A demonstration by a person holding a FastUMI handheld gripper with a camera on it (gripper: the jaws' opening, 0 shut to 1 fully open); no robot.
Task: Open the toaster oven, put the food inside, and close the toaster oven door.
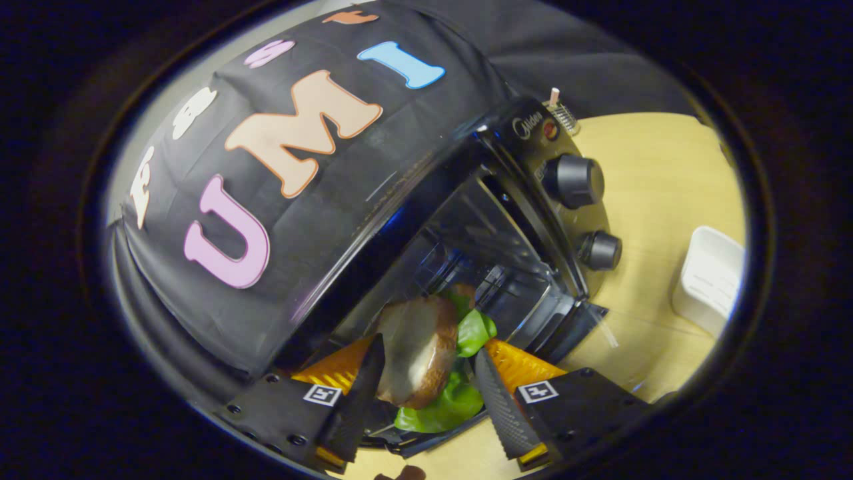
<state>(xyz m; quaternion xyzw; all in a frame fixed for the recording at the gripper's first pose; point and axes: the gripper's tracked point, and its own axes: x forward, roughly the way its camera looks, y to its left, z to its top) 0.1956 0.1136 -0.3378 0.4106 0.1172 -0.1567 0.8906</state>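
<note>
A black toaster oven (528, 143) stands on the wooden table (666, 173), seen tilted, with two round knobs (574, 180) on its control panel. Its cavity (466, 247) lies open just beyond my fingers, and the glass door (563, 320) hangs down at the front. My gripper (428, 350) is shut on the food (416, 353), a browned bread piece with green lettuce (476, 330) sticking out. The food sits at the mouth of the cavity, between both fingers.
A white rectangular container (710, 280) sits on the table beyond the oven's knob side. A small clear jar with a stick (563, 110) stands behind the oven's corner. The black booth cloth hangs close behind the oven.
</note>
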